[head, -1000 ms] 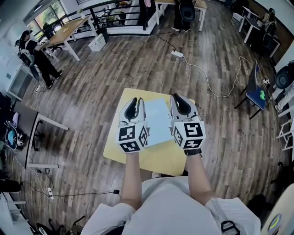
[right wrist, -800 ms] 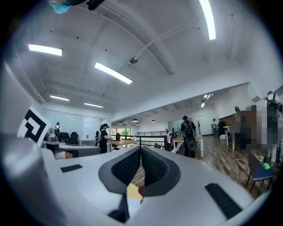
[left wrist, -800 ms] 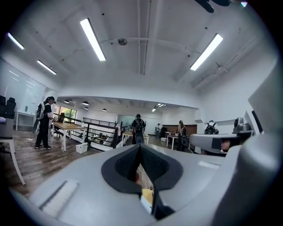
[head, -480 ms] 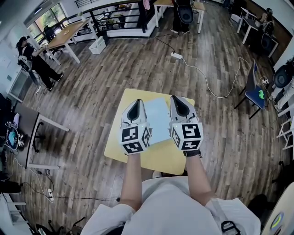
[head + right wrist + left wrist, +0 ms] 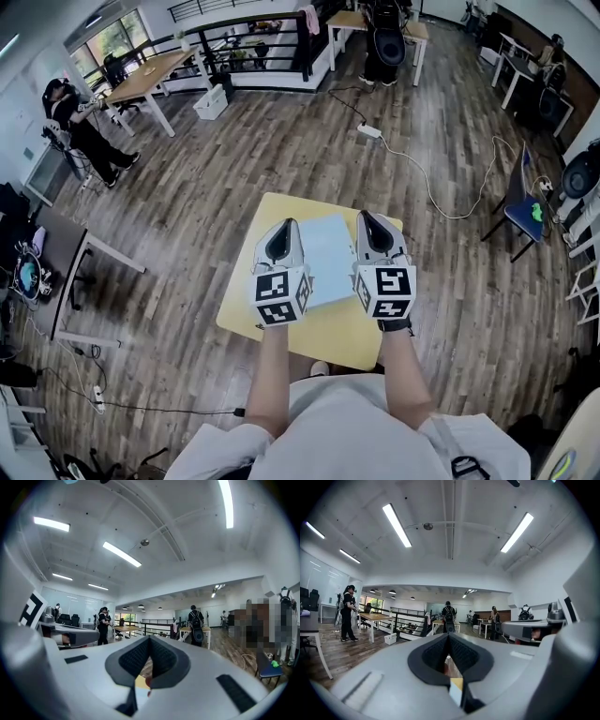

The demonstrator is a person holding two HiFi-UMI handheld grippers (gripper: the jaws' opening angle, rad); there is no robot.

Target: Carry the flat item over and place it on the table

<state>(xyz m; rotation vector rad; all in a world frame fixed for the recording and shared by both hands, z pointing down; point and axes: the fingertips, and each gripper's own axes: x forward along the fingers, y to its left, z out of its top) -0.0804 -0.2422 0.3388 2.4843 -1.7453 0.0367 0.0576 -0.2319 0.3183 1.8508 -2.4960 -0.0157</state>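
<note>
Head view: the left gripper (image 5: pixel 287 227) and right gripper (image 5: pixel 366 217) each pinch a side edge of the pale blue flat item (image 5: pixel 328 258), which sits between them over the yellow table (image 5: pixel 323 335); whether it is lifted or resting cannot be told. A white crate (image 5: pixel 211 101) stands on the floor far left by the railing (image 5: pixel 246 37), its contents too small to make out. Left gripper view: jaws pressed together, a thin pale edge caught low between them. Right gripper view: jaws likewise closed, with a pale sliver and yellow tabletop showing beneath
</note>
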